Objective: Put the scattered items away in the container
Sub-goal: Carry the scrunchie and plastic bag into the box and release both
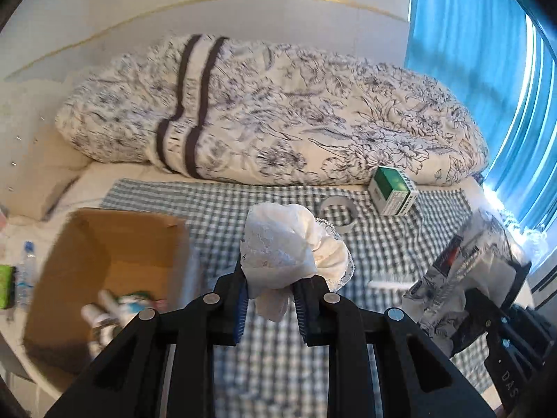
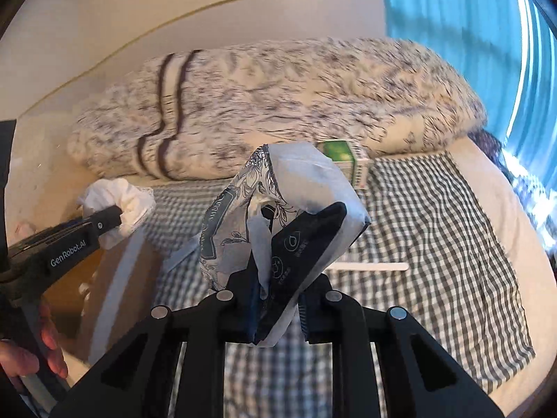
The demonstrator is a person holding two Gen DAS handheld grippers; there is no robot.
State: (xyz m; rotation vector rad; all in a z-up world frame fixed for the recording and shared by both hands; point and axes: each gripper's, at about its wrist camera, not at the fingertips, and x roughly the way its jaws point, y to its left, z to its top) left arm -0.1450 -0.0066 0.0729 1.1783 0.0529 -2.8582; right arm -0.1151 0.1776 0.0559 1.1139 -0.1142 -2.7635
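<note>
Left gripper point(image 1: 269, 299) was clamped on a bunched white lace cloth point(image 1: 289, 244), jaws narrow around its lower fold, held above the checked cloth point(image 1: 271, 365) that covered the bed. The cardboard box point(image 1: 104, 244) sat at about 9 o'clock from that gripper, open-topped, with small bottles and a packet inside (contents blurred).

Right gripper point(image 2: 278, 313) pinched a soft tissue pack point(image 2: 296, 209), blue-grey with a floral print and a black panel, jaws closed to a narrow gap on its lower end.

Still loose on the checked cloth: a roll of tape point(image 1: 339, 212) at 1 o'clock from the left gripper, a green-and-white carton point(image 1: 391, 190) just beyond it against the floral duvet point(image 1: 278, 111), and a white flat stick point(image 2: 369, 266) at 3 o'clock from the pack.

A hand point(image 2: 24, 362) gripped the left handle.
</note>
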